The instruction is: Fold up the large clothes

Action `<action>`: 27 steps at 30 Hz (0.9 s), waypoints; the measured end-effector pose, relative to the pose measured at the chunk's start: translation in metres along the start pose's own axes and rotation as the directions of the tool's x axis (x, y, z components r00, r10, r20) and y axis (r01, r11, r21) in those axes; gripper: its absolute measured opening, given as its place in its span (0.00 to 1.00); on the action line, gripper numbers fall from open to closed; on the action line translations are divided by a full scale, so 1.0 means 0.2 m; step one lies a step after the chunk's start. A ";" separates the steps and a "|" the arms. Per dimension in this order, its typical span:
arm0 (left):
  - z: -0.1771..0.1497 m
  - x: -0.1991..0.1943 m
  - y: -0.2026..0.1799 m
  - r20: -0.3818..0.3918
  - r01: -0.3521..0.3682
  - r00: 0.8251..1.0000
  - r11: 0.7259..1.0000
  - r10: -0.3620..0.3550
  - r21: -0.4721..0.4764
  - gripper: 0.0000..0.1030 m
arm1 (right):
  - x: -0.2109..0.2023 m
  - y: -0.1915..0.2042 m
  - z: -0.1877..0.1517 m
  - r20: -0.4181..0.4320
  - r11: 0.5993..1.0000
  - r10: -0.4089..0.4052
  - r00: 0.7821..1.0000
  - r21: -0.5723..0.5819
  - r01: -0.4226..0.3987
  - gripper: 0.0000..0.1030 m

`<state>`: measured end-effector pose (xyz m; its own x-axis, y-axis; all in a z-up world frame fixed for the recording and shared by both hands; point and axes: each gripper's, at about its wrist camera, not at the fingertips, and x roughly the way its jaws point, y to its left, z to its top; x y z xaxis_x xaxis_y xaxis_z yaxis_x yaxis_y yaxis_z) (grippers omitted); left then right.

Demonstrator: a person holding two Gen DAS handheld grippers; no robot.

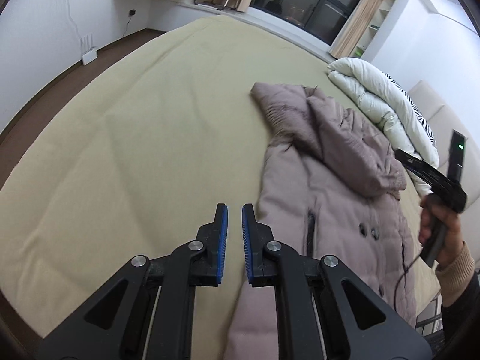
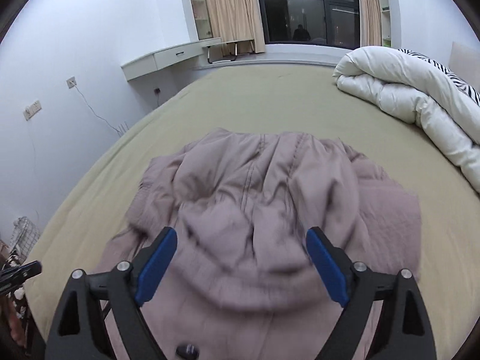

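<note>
The coat (image 2: 264, 210), a mauve padded one, lies spread on the bed (image 1: 135, 120) near its front edge, its dark buttons (image 1: 369, 231) facing up and a sleeve (image 1: 339, 132) folded over the body. The left gripper (image 1: 235, 210) hangs above the bare beige sheet just left of the coat's edge; its blue pads (image 1: 222, 240) stand almost together with only a thin gap, and nothing is between them. The right gripper (image 2: 241, 234) is over the rumpled upper part of the coat with its jaws spread wide; the cloth shows below and between the blue pads (image 2: 156, 267), which do not press on it. In the left wrist view a hand (image 1: 441, 234) in a tan cuff holds that gripper's handle at the right edge, over the coat. Farther back, a white duvet (image 2: 405, 93) is rolled up on the right side of the bed, with a zebra-striped cloth (image 2: 444, 69) behind it. Beyond the bed are a white shelf (image 2: 168, 60) on the left wall, beige curtains (image 2: 231, 9) and a dark window (image 2: 309, 12).
</note>
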<state>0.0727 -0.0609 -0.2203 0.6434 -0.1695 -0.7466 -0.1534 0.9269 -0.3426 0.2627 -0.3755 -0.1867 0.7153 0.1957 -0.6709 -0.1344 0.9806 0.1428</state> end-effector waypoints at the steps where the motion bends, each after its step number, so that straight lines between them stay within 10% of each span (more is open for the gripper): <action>1: -0.04 -0.01 0.03 -0.014 -0.010 1.000 1.000 0.010 -0.009 0.09 | -0.06 0.01 -0.06 -0.003 1.000 0.007 1.000 -0.002 -0.007 0.88; 9: -0.19 -0.05 -0.05 -0.048 0.029 0.998 0.999 -0.028 0.029 0.09 | -0.29 -0.03 -0.41 -0.050 0.992 0.068 0.996 0.106 -0.063 0.88; 17: 0.10 0.45 -0.56 -0.114 0.108 0.990 0.977 -0.088 0.182 0.09 | -0.23 -0.06 -0.68 -0.128 0.952 0.131 0.983 0.293 -0.089 0.88; 27: 0.40 0.93 -0.60 -0.089 0.080 0.993 0.994 -0.074 0.071 0.09 | -0.15 -0.12 -0.72 -0.127 0.944 0.150 0.981 0.312 -0.104 0.88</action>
<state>0.2707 -0.1765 -0.2732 0.5840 -0.2666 -0.7667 -0.0472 0.9318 -0.3599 0.1457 -0.4024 -0.2740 0.5943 0.3402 -0.7288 0.0130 0.9020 0.4316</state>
